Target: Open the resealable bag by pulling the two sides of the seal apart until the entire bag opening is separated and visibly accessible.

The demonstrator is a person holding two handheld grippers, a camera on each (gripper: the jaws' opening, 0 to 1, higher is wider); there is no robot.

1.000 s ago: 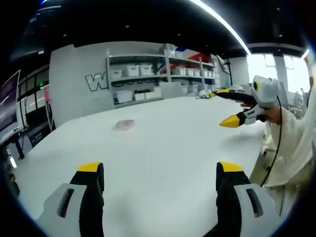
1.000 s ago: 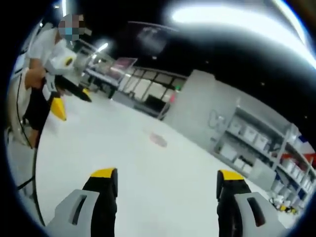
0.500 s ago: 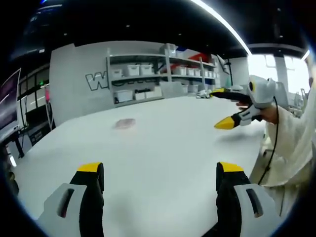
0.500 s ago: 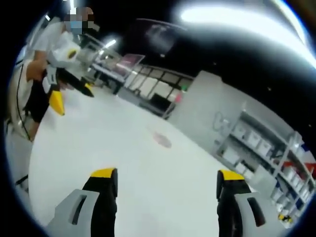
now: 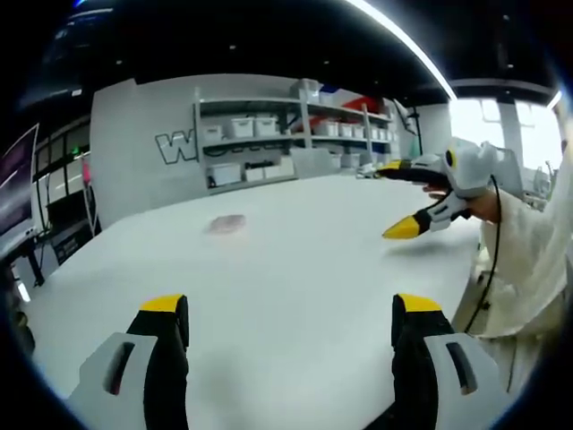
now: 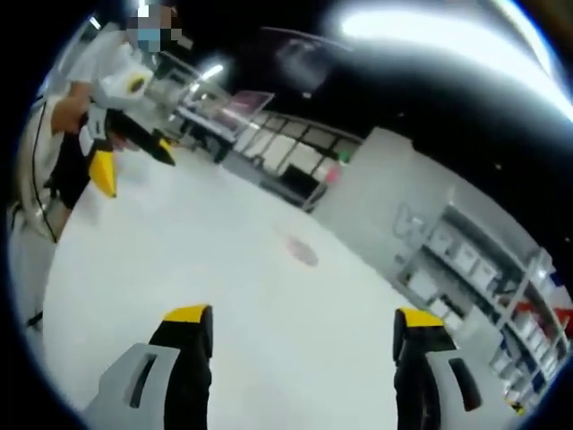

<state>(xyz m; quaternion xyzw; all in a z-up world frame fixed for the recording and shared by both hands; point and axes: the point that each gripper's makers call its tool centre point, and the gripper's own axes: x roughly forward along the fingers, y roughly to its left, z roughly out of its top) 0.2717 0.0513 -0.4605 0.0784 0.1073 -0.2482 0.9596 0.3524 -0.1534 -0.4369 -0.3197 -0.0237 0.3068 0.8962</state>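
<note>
Since a second ago the right gripper (image 5: 400, 199) has dipped toward the bench (image 5: 295, 269). Both grippers gape wide, empty. The resealable bag (image 5: 226, 225) lies mid-bench, untouched; left gripper (image 6: 134, 161) aloft.

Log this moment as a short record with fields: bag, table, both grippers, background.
bag: small pinkish resealable bag lying flat, far out on the table, untouched
table: large white table
left hand-held gripper: jaws wide apart, holding nothing, well short of the bag
right hand-held gripper: jaws wide apart, holding nothing
background: shelves with white bins behind the table
seal: too small to tell
</note>
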